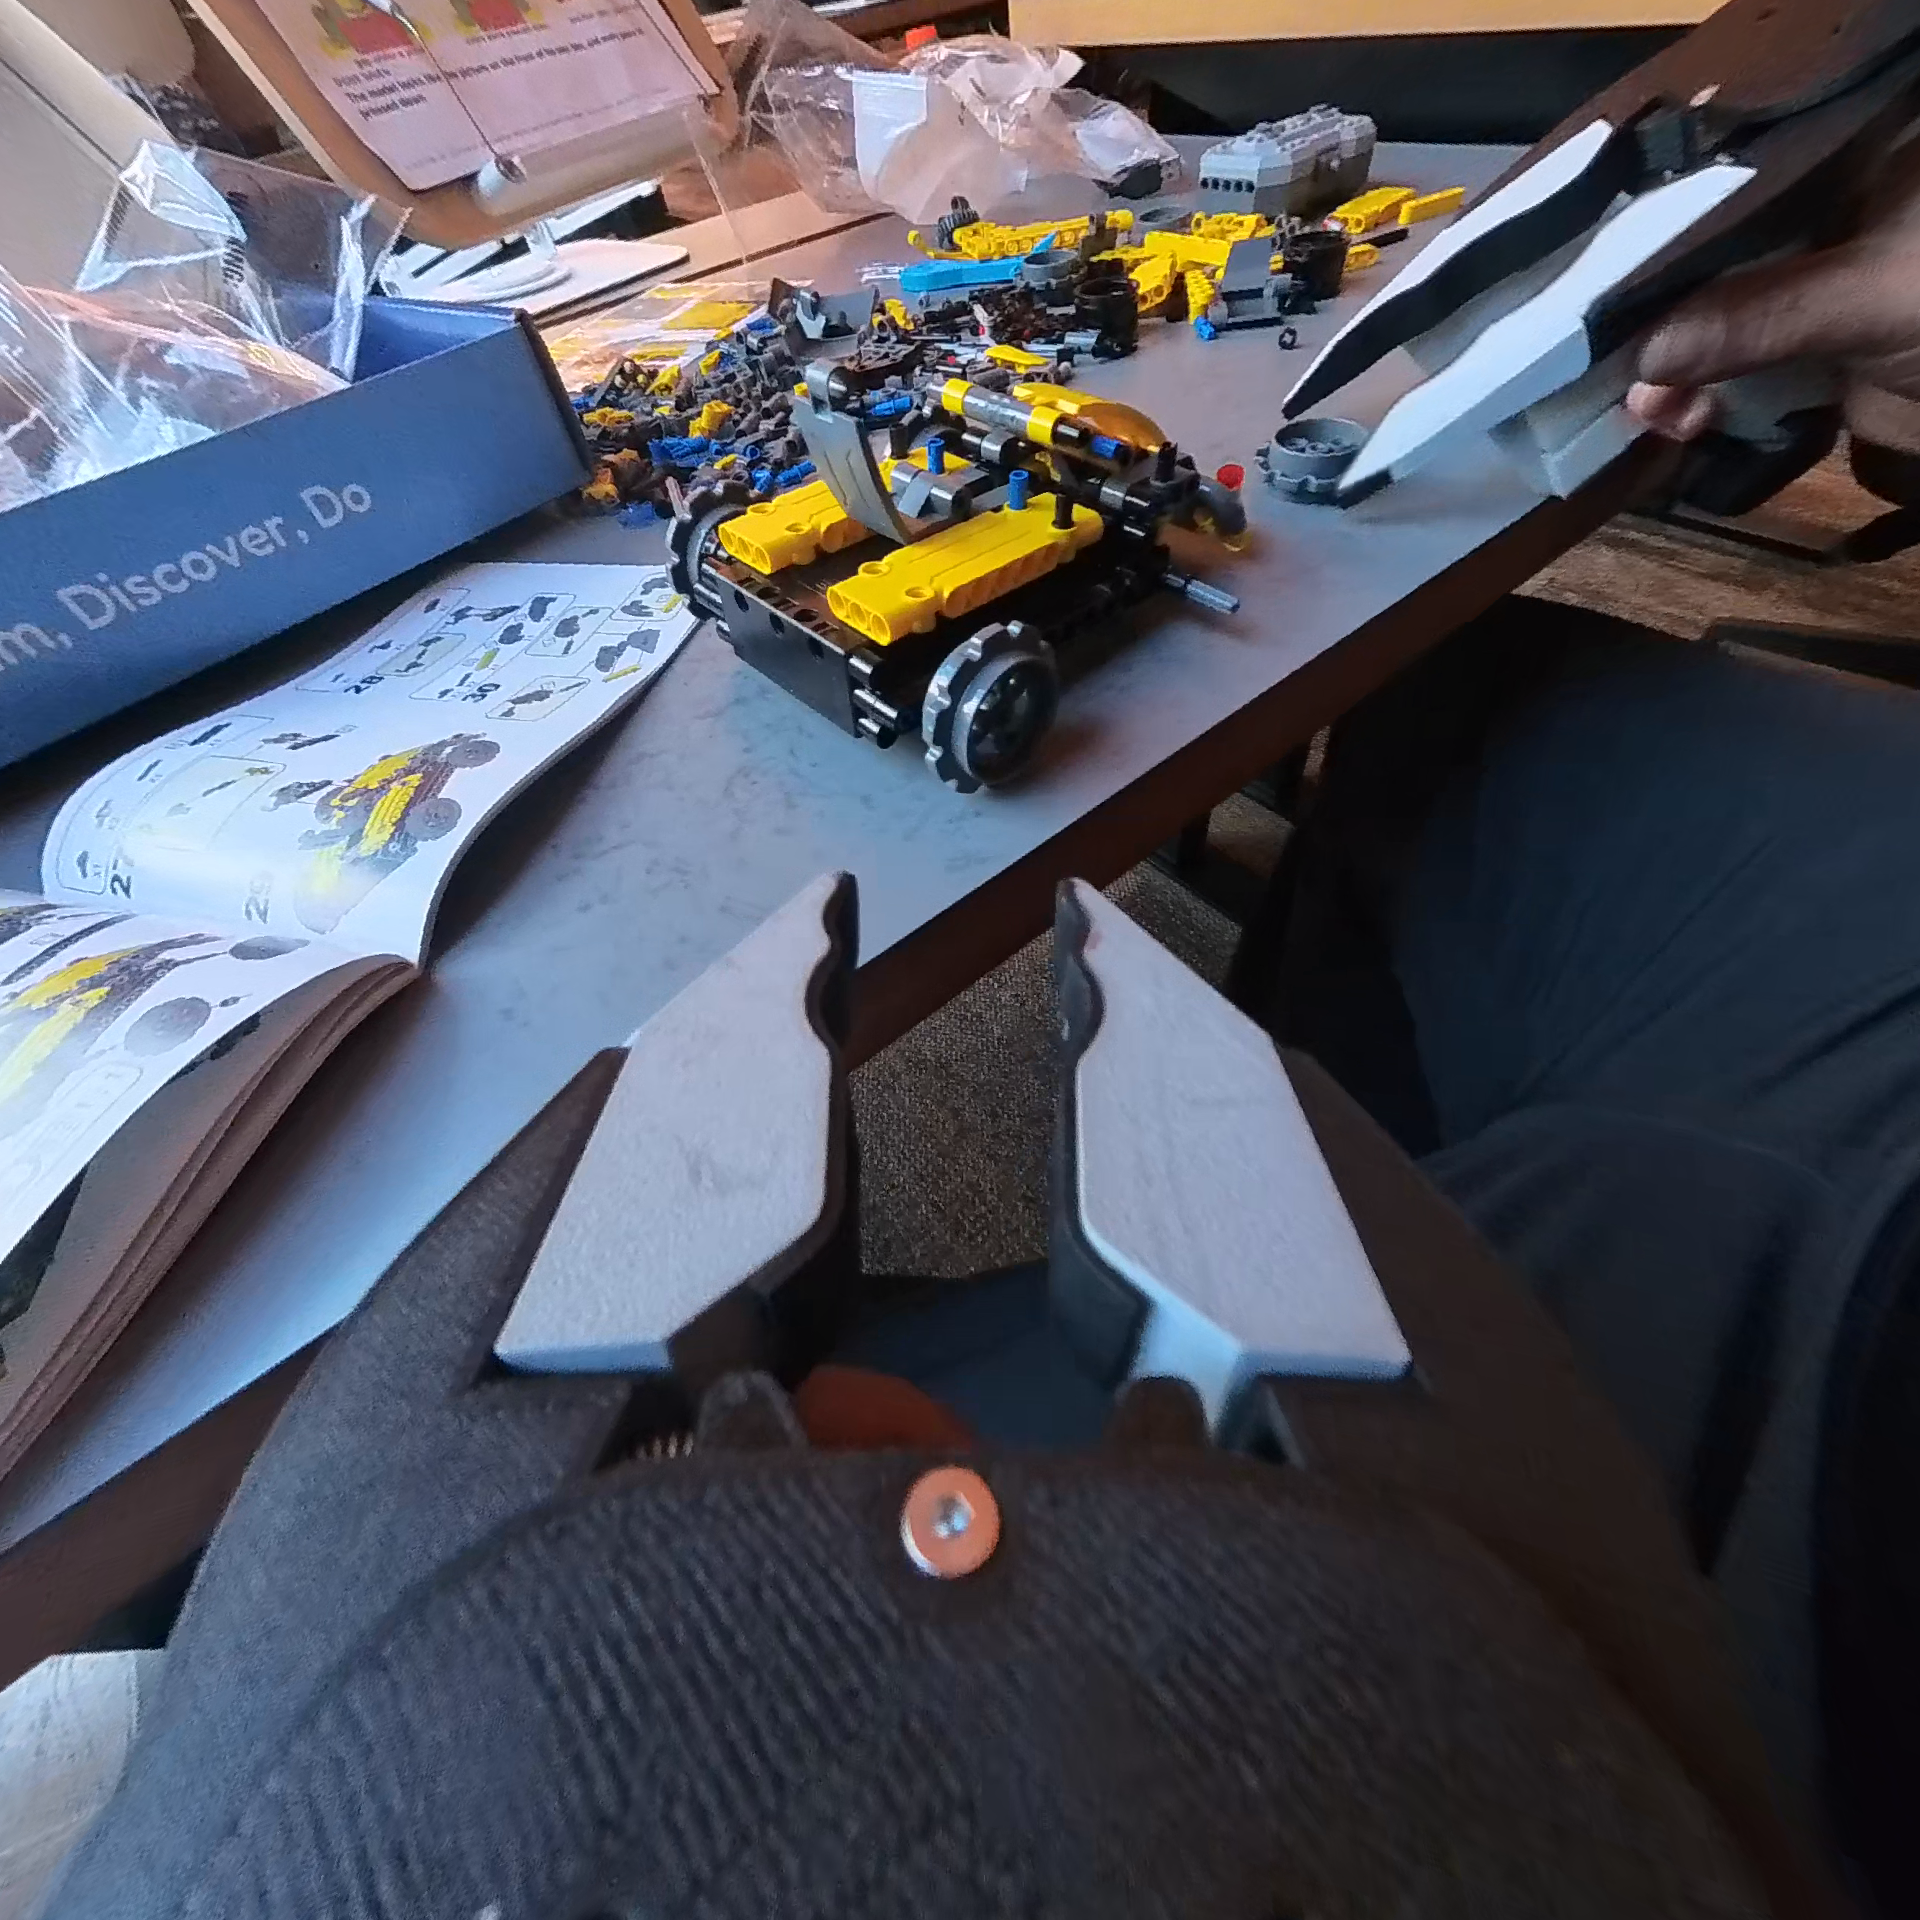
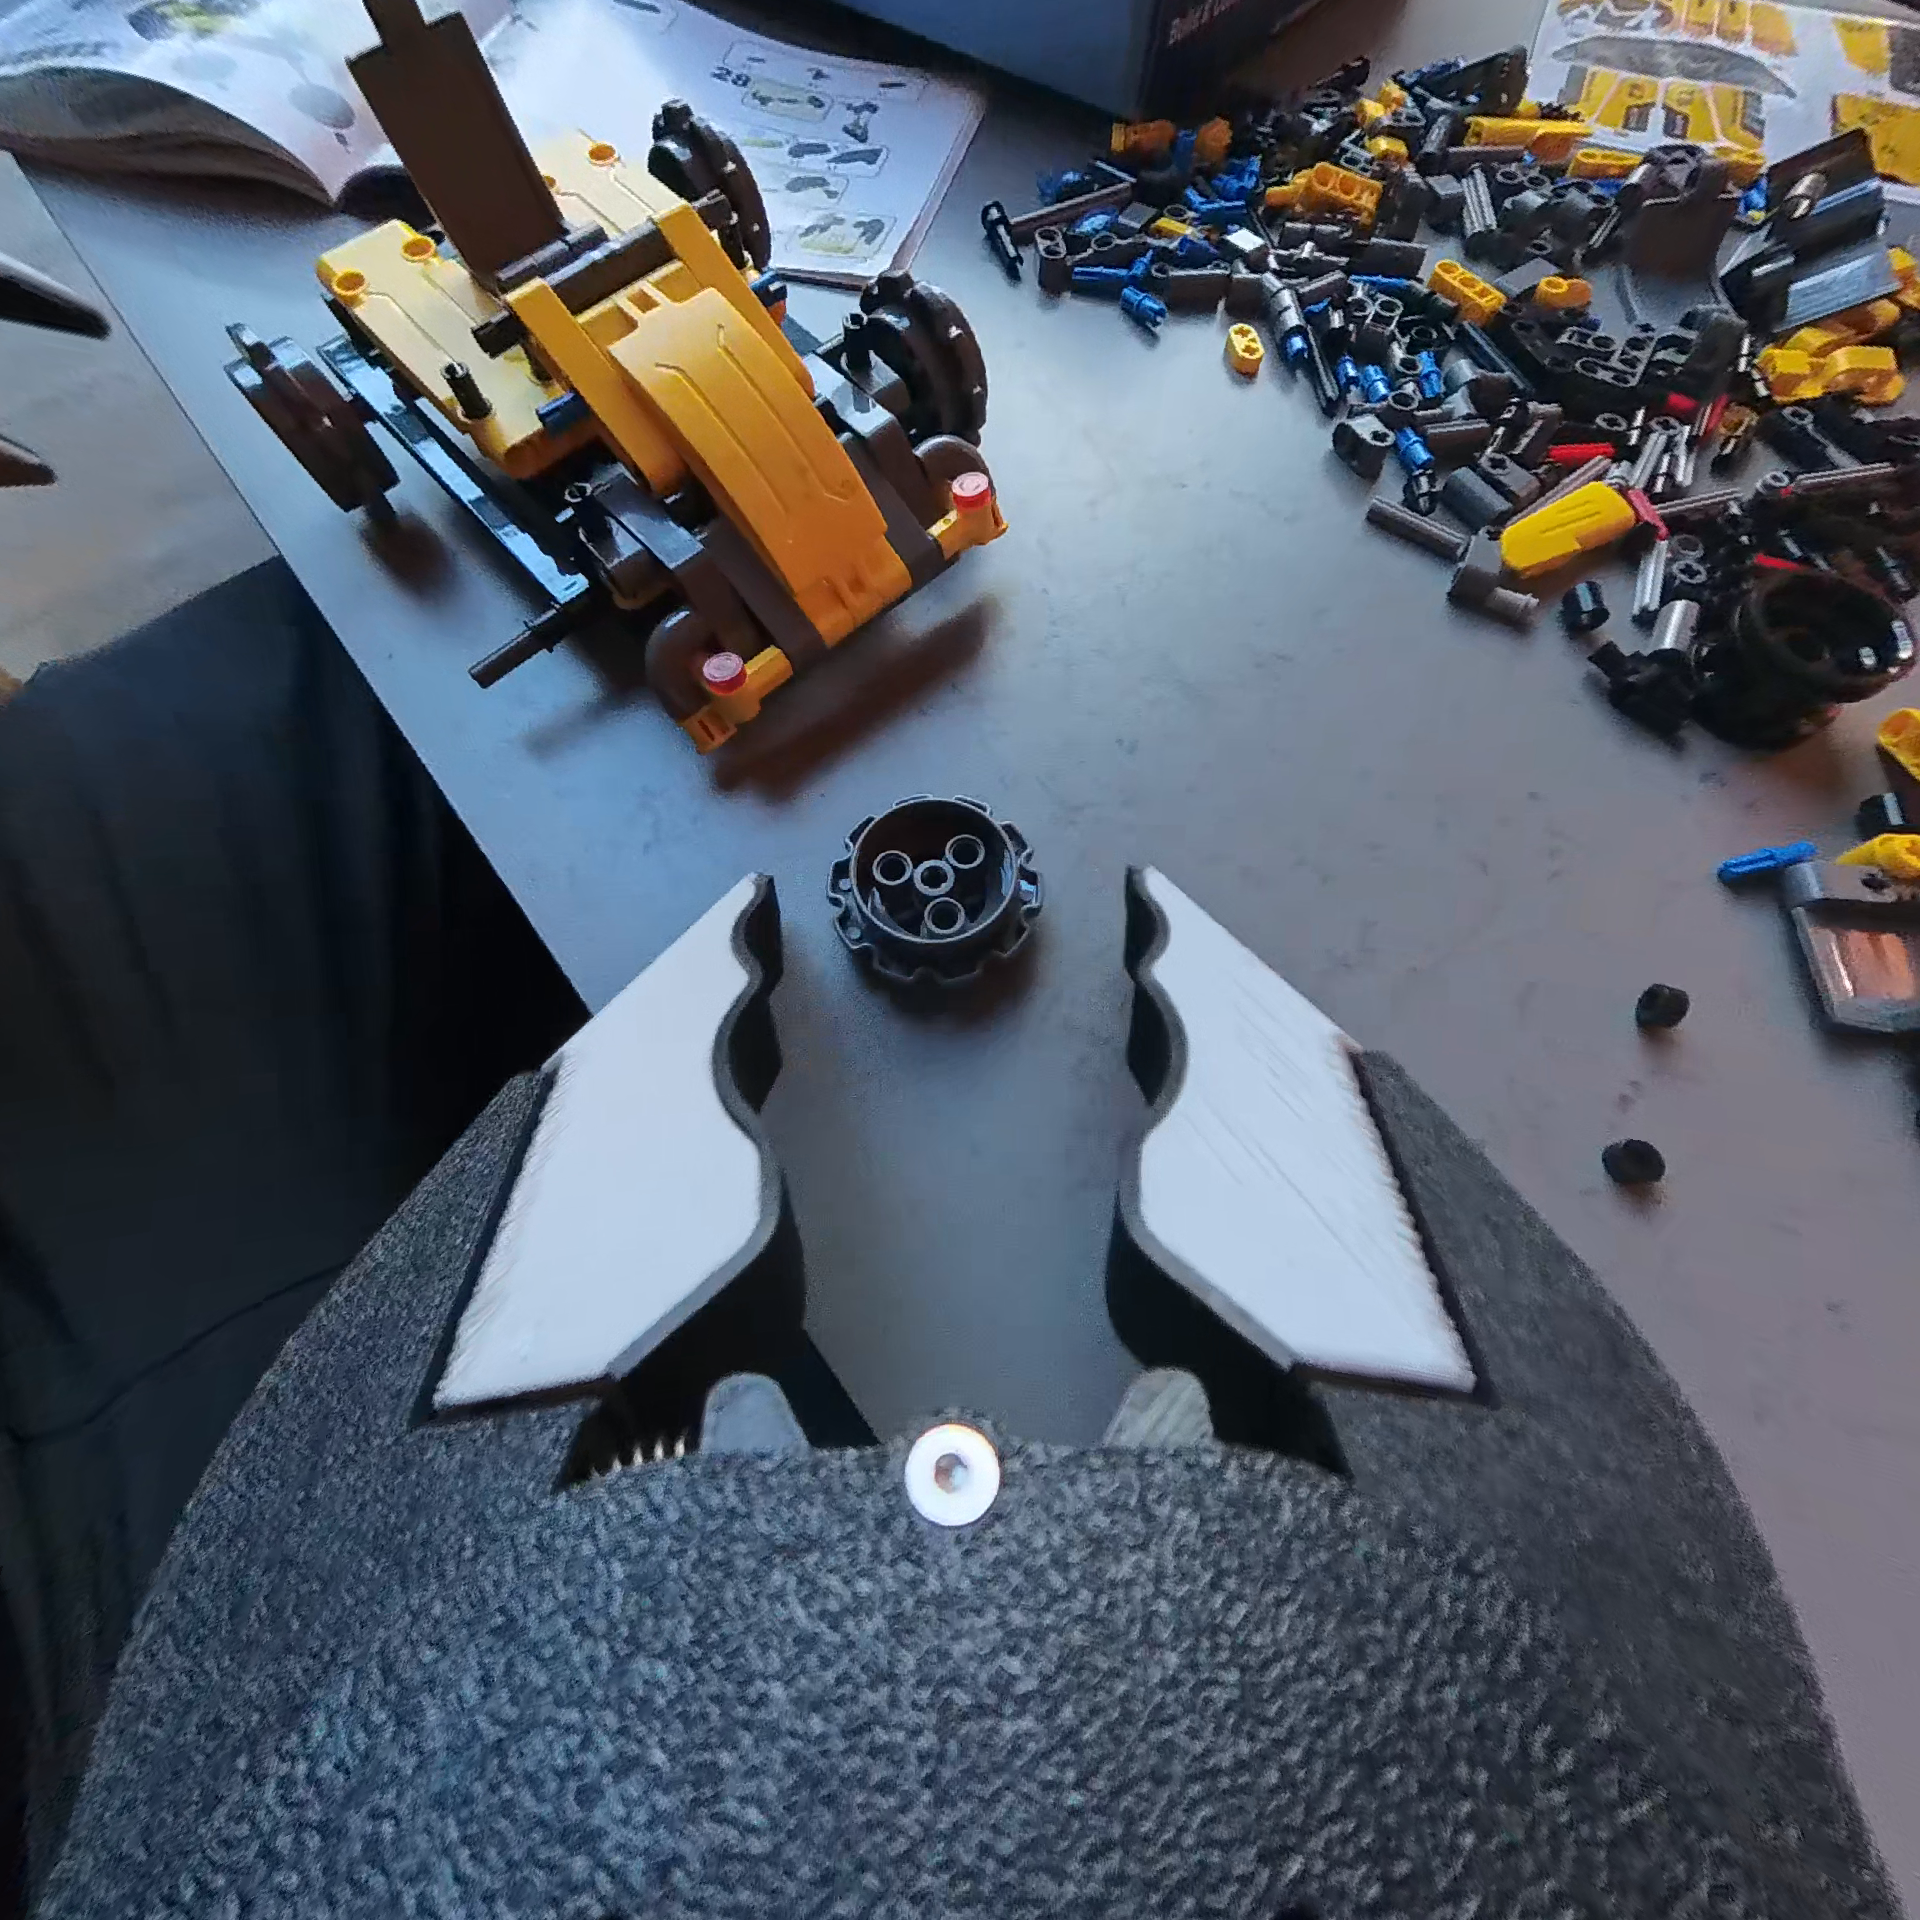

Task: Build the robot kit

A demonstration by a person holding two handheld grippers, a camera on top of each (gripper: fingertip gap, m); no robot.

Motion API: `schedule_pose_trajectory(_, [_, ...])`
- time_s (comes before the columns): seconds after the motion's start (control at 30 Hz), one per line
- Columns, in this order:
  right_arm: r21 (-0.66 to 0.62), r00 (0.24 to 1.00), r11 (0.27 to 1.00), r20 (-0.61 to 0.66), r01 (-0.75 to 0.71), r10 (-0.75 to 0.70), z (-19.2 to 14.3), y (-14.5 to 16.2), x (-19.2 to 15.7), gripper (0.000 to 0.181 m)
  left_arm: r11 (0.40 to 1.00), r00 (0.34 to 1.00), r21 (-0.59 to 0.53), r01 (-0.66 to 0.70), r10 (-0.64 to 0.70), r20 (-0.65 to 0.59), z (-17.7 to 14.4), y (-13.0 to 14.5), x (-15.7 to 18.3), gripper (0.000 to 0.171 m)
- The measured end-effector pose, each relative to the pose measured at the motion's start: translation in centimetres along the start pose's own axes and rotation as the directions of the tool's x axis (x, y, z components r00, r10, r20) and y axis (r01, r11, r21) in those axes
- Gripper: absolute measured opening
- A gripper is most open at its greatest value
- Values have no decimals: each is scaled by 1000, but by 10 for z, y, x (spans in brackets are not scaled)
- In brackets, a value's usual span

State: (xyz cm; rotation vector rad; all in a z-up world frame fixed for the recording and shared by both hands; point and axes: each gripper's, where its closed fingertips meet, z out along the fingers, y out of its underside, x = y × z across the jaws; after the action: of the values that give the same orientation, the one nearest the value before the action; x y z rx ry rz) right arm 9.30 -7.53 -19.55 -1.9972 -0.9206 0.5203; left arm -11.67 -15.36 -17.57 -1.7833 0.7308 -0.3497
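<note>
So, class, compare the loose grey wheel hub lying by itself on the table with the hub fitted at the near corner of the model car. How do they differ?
The loose wheel hub lies flat, open side up, showing its inner tubes; the fitted hub stands upright on the model car. The loose hub is alone, just ahead of the open right gripper; the fitted one is attached. Both are grey with notched rims.

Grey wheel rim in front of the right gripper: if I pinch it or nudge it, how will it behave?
The grey wheel rim lies flat, open side up, so it probably won't roll. It looks like small hollow hard plastic, likely light and stiff. Its notched edge may give the open right gripper some bite, but on the smooth table it could skid.
</note>
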Motion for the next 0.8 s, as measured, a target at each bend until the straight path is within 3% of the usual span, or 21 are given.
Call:
schedule_pose_trajectory(0.07, [2,1000,1000,-2,-10,10,0,-1,1,65,1000,1000,-7,-6,6,-8,1,1,2,34])
schedule_pose_trajectory(0.13, [13,1000,1000,19,3,-4,-1,-2,-2,42,1000,1000,-14,-10,10,-20,2,2,4,34])
schedule_pose_trajectory(0.37, [22,997,1000,77,17,-19,-3,-4,-13,40,996,996,13,-86,86,-38,1,-5,18,34])
schedule_pose_trajectory(0.5, [35,944,998,327,-49,35,-7,-16,-65,40,981,960,67,-180,190,-208,3,-13,68,31])
schedule_pose_trajectory(0.63, [-14,817,999,574,-47,46,-13,-23,-128,40,910,889,106,-400,414,-195,13,-16,89,34])
schedule_pose_trajectory(0.8, [-84,745,996,666,35,30,-11,-17,-162,40,823,804,219,-525,563,-188,17,-30,101,38])
